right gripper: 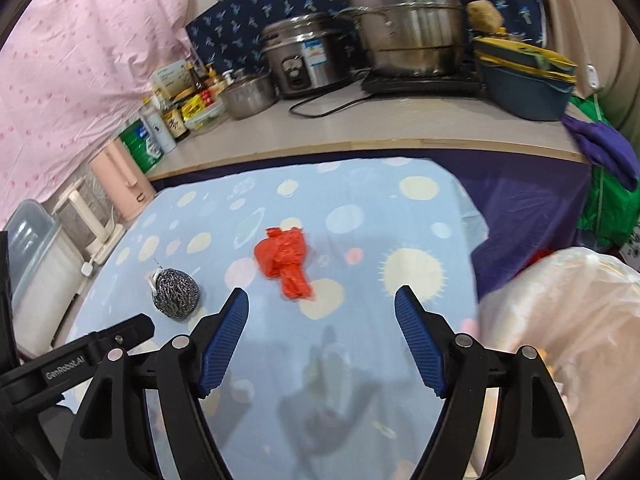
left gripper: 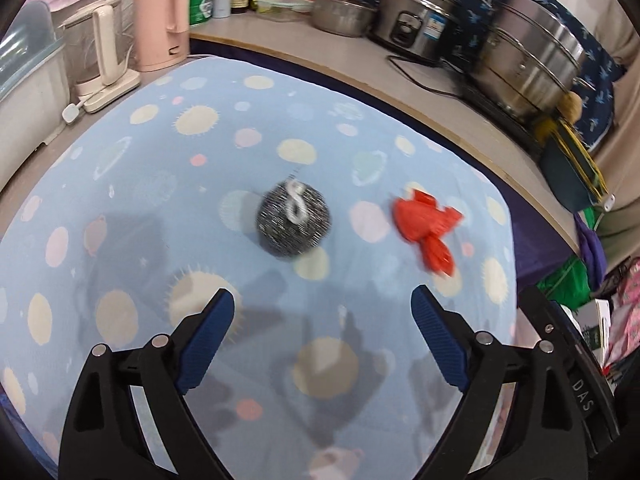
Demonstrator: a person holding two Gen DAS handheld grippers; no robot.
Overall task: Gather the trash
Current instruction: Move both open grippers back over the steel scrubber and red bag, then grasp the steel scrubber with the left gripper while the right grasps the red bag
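A crumpled red plastic bag [left gripper: 426, 227] lies on the light blue spotted cloth [left gripper: 160, 184]; it also shows in the right wrist view [right gripper: 285, 261]. A steel wool scrubber [left gripper: 294, 218] sits left of it, also in the right wrist view [right gripper: 175, 294]. My left gripper [left gripper: 323, 300] is open and empty, above the cloth, short of the scrubber. My right gripper [right gripper: 322, 298] is open and empty, just short of the red bag. A translucent whitish trash bag [right gripper: 560, 320] stands at the right of the right gripper.
A counter [right gripper: 360, 128] behind the cloth holds a rice cooker [right gripper: 304, 60], steel pots [right gripper: 404, 20], a blue basin [right gripper: 524, 88], bottles and cans. A pink kettle [left gripper: 162, 24] and a white appliance [left gripper: 100, 48] stand at the left. Purple and green cloths [right gripper: 604, 160] hang at right.
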